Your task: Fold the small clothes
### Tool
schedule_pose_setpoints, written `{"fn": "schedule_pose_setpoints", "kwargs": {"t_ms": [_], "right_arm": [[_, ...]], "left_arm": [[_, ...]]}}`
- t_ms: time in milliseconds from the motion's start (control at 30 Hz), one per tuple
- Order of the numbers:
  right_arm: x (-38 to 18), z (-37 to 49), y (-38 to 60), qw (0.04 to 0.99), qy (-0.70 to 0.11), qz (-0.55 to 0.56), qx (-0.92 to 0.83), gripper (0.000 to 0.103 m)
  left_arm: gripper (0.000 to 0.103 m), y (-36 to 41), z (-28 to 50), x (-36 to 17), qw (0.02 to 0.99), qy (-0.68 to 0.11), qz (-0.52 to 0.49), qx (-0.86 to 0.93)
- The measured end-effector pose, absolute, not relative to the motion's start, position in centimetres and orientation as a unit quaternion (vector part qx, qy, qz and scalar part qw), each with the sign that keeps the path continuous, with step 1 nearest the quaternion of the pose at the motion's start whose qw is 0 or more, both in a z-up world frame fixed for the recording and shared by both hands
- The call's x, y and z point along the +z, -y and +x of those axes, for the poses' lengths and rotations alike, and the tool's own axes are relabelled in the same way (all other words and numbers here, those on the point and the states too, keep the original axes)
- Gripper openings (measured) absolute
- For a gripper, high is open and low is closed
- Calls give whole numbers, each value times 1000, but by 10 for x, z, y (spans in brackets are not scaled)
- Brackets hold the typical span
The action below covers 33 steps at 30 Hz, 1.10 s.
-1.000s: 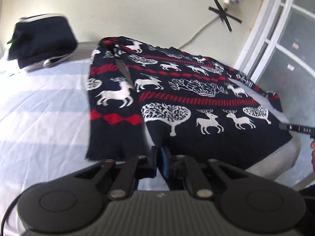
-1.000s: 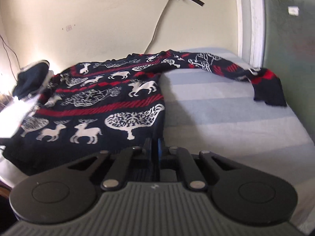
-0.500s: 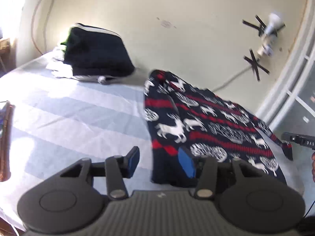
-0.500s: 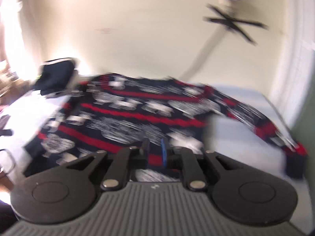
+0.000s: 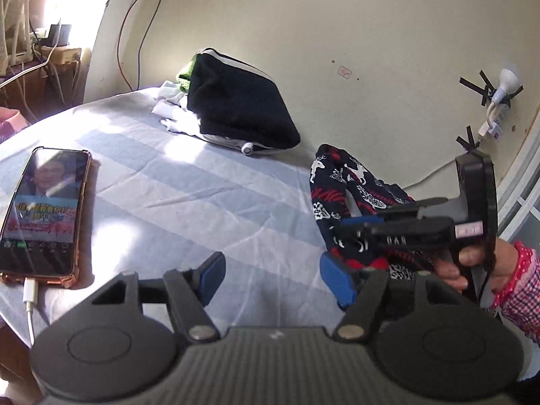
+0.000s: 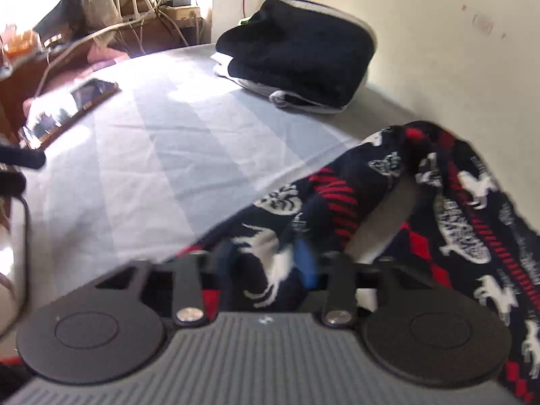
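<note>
The bed (image 5: 175, 182), under a pale striped sheet, fills both views. The reindeer sweater (image 6: 449, 202) lies bunched along the right of each frame near the wall, running from lower centre toward the upper right in the right wrist view. The right gripper (image 6: 266, 263) is on it: its jaws are pinching a fold of the knit low in the frame. The left gripper (image 5: 270, 276) has its jaws spread, just opened, over bare sheet, with the sweater to its right. A folded dark pile (image 5: 243, 114) sits upper centre, well apart, and a phone (image 5: 44, 212) lies at the left, clear of the fold.
</note>
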State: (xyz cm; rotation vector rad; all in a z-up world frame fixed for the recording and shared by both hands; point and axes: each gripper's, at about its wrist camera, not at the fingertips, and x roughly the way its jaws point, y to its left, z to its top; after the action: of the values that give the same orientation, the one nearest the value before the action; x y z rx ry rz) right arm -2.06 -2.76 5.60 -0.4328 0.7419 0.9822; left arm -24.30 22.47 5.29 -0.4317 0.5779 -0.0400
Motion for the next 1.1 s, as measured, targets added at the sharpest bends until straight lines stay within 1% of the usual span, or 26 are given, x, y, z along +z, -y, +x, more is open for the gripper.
{"fn": "schedule_pose_setpoints", "kwargs": {"t_ms": [33,67,133,200,267,333,400,467,533,600,633,667,700,767,833,967,1033,1100], "right_arm": [[61,-13,17,793,-347,-187,465,7],[67,-6,8,786,-350,-162,483,7],[83,4,-11,784,-334,-120,510,6],[113,14,-25,789,-309,-71,526,6],[146,39,-15,799,-292,-7,526,6],[180,71,19,817,-269,62,506,6],[202,102,71,833,-251,137,474,6],[211,126,135,852,-231,200,425,7],[203,139,201,878,-216,238,356,8],[180,140,259,903,-217,247,277,14],[162,138,287,917,-229,237,224,28],[145,136,308,926,-251,217,180,55],[128,134,328,930,-276,197,143,62],[95,122,368,930,-308,181,93,62],[77,107,399,929,-315,184,65,62],[69,89,421,937,-296,178,61,62],[70,88,415,941,-289,161,77,62],[70,107,410,941,-289,146,97,62]], "left_arm": [[63,-226,-239,52,933,-287,-215,-16],[61,-226,-235,52,932,-291,-217,-15],[60,-223,-229,55,933,-293,-210,-14],[60,-216,-226,63,939,-286,-193,-10],[61,-210,-222,71,943,-278,-184,-6],[62,-205,-215,78,945,-271,-184,-9],[62,-197,-201,82,946,-268,-182,-14],[62,-186,-183,86,947,-267,-177,-21],[62,-172,-158,89,949,-267,-166,-32],[63,-155,-129,92,951,-267,-151,-45],[63,-145,-113,93,951,-268,-142,-51],[63,-136,-95,93,952,-270,-133,-57],[63,-125,-75,92,952,-274,-125,-62],[63,-104,-37,88,950,-285,-111,-70],[63,-78,2,79,948,-297,-89,-75],[62,-31,64,53,943,-323,-40,-68],[62,-21,81,38,941,-331,-34,-64],[62,-20,89,26,939,-336,-42,-58]]}}
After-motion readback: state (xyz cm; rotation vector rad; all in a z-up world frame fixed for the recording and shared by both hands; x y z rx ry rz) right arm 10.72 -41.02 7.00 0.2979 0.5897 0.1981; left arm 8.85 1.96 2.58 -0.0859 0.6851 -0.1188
